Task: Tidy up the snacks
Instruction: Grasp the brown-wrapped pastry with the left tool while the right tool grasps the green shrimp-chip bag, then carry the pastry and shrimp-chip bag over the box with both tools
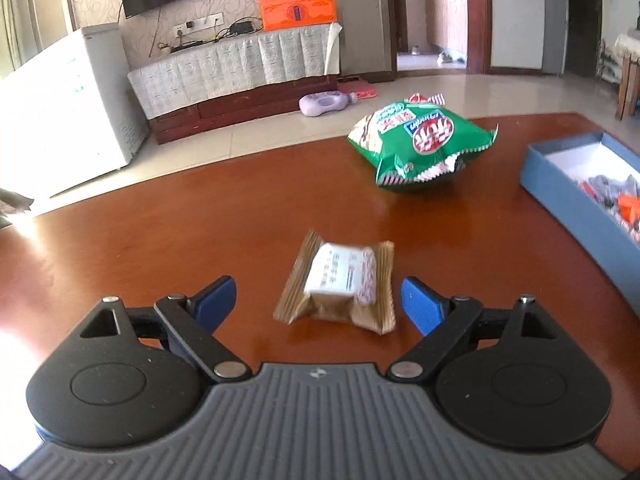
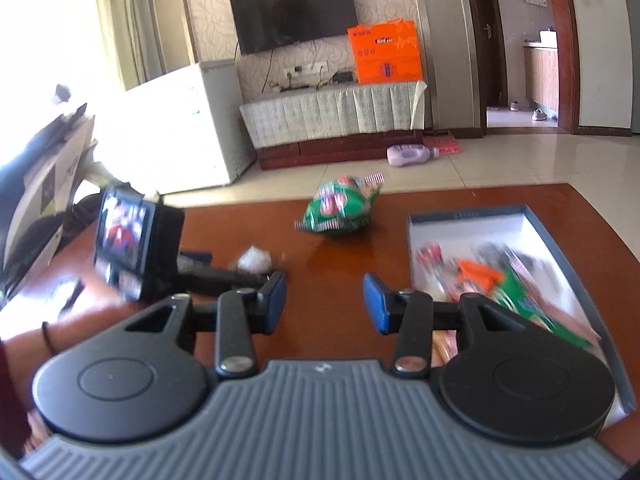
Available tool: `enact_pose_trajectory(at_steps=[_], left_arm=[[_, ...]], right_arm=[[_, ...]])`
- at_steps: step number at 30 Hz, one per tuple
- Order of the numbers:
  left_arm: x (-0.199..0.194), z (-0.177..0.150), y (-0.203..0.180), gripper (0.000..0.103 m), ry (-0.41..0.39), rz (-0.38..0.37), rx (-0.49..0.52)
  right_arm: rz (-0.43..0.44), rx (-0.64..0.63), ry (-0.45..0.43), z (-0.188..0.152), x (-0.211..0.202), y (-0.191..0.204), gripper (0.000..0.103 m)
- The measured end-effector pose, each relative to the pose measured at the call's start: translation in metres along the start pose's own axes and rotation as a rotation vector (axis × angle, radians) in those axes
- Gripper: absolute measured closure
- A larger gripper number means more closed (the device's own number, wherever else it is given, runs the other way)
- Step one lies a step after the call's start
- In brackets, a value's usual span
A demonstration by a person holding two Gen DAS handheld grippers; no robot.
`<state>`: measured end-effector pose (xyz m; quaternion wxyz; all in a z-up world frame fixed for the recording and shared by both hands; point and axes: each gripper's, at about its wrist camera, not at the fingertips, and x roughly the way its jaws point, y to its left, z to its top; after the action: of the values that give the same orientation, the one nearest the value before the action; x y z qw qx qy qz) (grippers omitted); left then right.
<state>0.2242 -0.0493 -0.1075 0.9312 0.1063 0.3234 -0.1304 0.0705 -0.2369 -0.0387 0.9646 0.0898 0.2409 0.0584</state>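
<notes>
A small brown-and-white wrapped snack (image 1: 338,286) lies on the wooden table (image 1: 160,240), just ahead of and between the blue fingertips of my open left gripper (image 1: 320,304). It also shows blurred in the right wrist view (image 2: 256,259). A green snack bag (image 1: 420,140) lies farther back; it also shows in the right wrist view (image 2: 340,208). A blue box (image 1: 560,184) holding several snacks stands at the right. My right gripper (image 2: 325,304) is open and empty above the table, left of the box (image 2: 480,216). The left gripper with its camera (image 2: 132,240) shows at the left.
The table's far edge (image 2: 440,190) drops to a tiled floor. A TV stand (image 1: 240,76), a white fridge (image 1: 72,108) and a purple bottle (image 1: 324,103) on the floor lie beyond. A person's forearm (image 2: 60,320) is at the lower left of the right wrist view.
</notes>
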Motion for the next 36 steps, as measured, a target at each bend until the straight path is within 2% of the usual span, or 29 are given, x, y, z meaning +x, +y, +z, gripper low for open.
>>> enact_pose_trajectory(at_steps=[2, 3, 4, 5, 6, 8, 10, 11, 12, 16, 21, 27, 28, 30, 33, 36], left_arm=[[0.004, 0.001, 0.0, 0.012, -0.001, -0.008, 0.01], [0.006, 0.002, 0.0, 0.019, 0.005, -0.015, 0.009], [0.009, 0.002, 0.001, 0.036, 0.017, -0.031, 0.0], [0.011, 0.002, 0.003, 0.041, 0.036, -0.062, -0.019], [0.012, 0.001, 0.004, 0.043, 0.041, -0.079, -0.038], [0.01, 0.001, 0.004, 0.05, 0.034, -0.086, -0.028], [0.008, 0.0, 0.007, 0.05, 0.04, -0.103, -0.035], [0.006, -0.002, 0.01, 0.05, 0.042, -0.111, -0.039], [0.005, -0.003, 0.012, 0.05, 0.043, -0.115, -0.043], [0.002, -0.007, 0.019, 0.05, 0.047, -0.137, -0.057], [0.0, -0.009, 0.024, 0.05, 0.046, -0.156, -0.055], [-0.001, -0.009, 0.028, 0.05, 0.047, -0.172, -0.068], [-0.001, -0.009, 0.028, 0.05, 0.047, -0.173, -0.068], [-0.002, -0.009, 0.029, 0.05, 0.048, -0.174, -0.069], [-0.004, -0.009, 0.029, 0.05, 0.048, -0.17, -0.07], [-0.005, -0.011, 0.026, 0.05, 0.047, -0.161, -0.064]], right_arm=[[-0.008, 0.046, 0.001, 0.008, 0.025, 0.001, 0.058], [-0.03, 0.054, -0.004, 0.011, 0.038, 0.003, 0.058], [-0.053, 0.057, -0.009, 0.013, 0.049, 0.005, 0.058], [-0.071, 0.062, -0.013, 0.016, 0.06, 0.007, 0.058], [-0.086, 0.071, -0.02, 0.019, 0.07, 0.009, 0.058], [-0.119, 0.083, -0.039, 0.025, 0.088, 0.013, 0.057], [-0.149, 0.083, -0.055, 0.032, 0.104, 0.018, 0.046], [-0.177, 0.081, -0.067, 0.036, 0.114, 0.022, 0.034], [-0.202, 0.078, -0.076, 0.04, 0.122, 0.024, 0.029], [-0.246, 0.074, -0.051, 0.056, 0.165, 0.028, 0.029], [-0.307, 0.059, 0.044, 0.066, 0.22, 0.03, 0.029], [-0.357, 0.016, 0.168, 0.065, 0.265, 0.029, 0.029], [-0.353, 0.014, 0.178, 0.064, 0.268, 0.028, 0.028], [-0.351, -0.009, 0.183, 0.062, 0.268, 0.029, 0.036], [-0.324, -0.044, 0.189, 0.059, 0.262, 0.033, 0.041], [-0.307, -0.079, 0.189, 0.051, 0.247, 0.035, 0.042]])
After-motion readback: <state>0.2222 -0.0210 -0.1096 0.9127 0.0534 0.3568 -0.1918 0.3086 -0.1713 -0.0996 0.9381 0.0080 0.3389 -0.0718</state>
